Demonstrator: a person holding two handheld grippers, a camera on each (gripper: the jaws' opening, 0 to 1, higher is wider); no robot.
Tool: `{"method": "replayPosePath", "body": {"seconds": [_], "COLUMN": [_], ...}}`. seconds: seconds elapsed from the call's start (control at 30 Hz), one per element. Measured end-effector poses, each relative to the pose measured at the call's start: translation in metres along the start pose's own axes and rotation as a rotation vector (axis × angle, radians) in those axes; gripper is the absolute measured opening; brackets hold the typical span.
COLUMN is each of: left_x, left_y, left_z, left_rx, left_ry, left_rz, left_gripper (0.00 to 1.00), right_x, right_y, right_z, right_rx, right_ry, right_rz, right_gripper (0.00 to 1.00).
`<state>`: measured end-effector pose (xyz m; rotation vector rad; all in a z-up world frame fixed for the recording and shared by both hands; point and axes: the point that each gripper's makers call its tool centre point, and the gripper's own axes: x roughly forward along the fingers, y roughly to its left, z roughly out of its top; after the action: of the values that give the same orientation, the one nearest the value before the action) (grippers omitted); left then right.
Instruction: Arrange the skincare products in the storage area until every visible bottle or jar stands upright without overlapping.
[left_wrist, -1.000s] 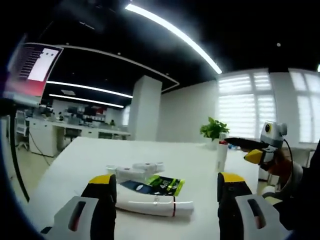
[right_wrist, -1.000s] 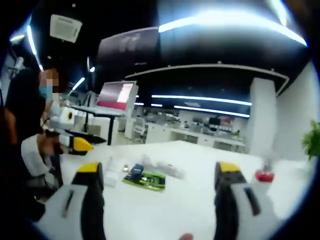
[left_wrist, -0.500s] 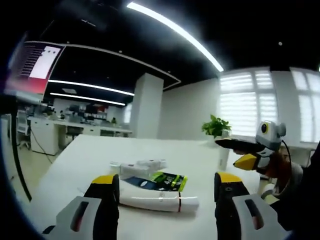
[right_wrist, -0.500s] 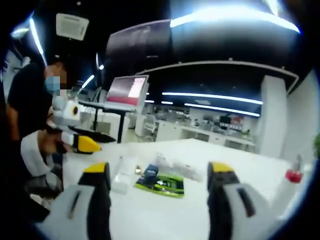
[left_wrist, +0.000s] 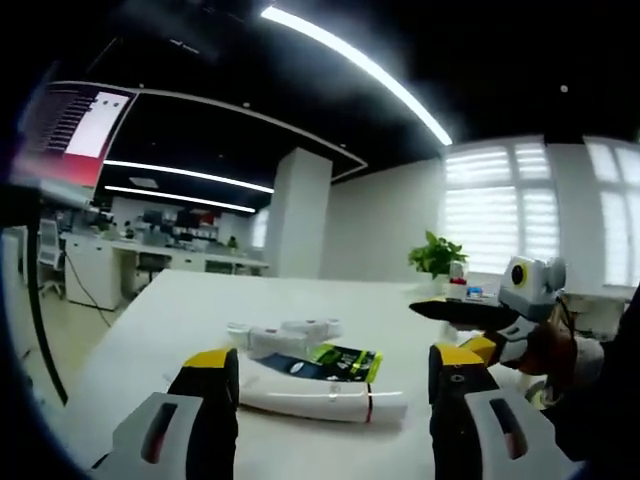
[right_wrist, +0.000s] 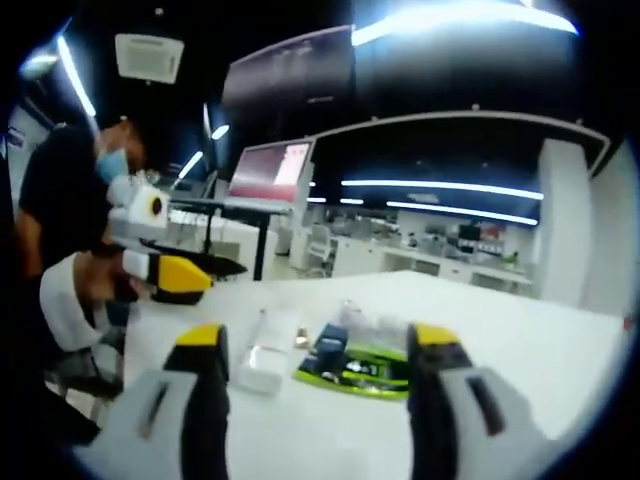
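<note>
Several skincare items lie flat in a cluster on the white table (left_wrist: 160, 310). A long white tube (left_wrist: 320, 400) lies nearest, between my left gripper's (left_wrist: 333, 356) open jaws. Behind it are a green and black packet (left_wrist: 338, 362) and pale small bottles (left_wrist: 285, 334) on their sides. A white bottle with a red cap (left_wrist: 456, 286) stands upright at the far right. My right gripper (left_wrist: 478, 322) hovers at the right, above the table. In the right gripper view, my right gripper (right_wrist: 318, 338) stands open before the packet (right_wrist: 358, 370), a white tube (right_wrist: 268, 352) and a clear bottle (right_wrist: 364, 322); the left gripper (right_wrist: 170, 276) is at the left.
A potted plant (left_wrist: 437, 258) stands at the table's far right. A person (right_wrist: 70, 200) is at the left, holding the grippers. Desks and a red screen (right_wrist: 268, 172) fill the office behind. The table's left edge (left_wrist: 95, 330) drops to the floor.
The right gripper view has swung left and closer to the cluster; the red-capped bottle has left it. In the left gripper view the right gripper has sunk lower. The items lie as before.
</note>
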<state>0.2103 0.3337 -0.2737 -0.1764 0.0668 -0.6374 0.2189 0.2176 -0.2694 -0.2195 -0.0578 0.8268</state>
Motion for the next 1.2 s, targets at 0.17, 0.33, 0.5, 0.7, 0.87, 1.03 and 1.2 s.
{"method": "replayPosePath", "body": {"seconds": [0.17,0.33,0.5,0.7,0.87,1.03,1.2], "left_x": [-0.001,-0.003,-0.005,-0.006,-0.005,-0.004,-0.004], "left_y": [0.003,0.007,0.012,0.012,0.011,0.010,0.008], "left_z": [-0.001,-0.003,-0.002,-0.002,-0.004,-0.002,-0.006], "left_rx": [-0.005,-0.019,-0.025,-0.019,-0.005,-0.008,0.010], "left_ry": [0.003,0.003,-0.003,0.002,0.012,0.011,0.028], "left_rz": [0.008,0.004,0.013,0.015,0.013,0.010,0.011], "left_gripper": [0.79,0.79,0.79,0.79,0.78,0.78,0.78], "right_x": [0.010,0.025,0.032,0.034,0.035,0.040,0.048], "right_y": [0.006,0.015,0.025,0.031,0.035,0.046,0.057], "right_z": [-0.012,-0.021,-0.022,-0.025,-0.026,-0.032,-0.036], "right_rx": [0.027,0.020,0.018,0.059,0.075,0.071,0.073], "right_ry": [0.010,0.042,0.043,0.056,0.058,0.098,0.129], "right_rz": [0.022,0.058,0.086,0.118,0.132,0.173,0.197], "right_gripper": [0.68,0.68,0.67,0.65,0.61,0.57,0.56]}}
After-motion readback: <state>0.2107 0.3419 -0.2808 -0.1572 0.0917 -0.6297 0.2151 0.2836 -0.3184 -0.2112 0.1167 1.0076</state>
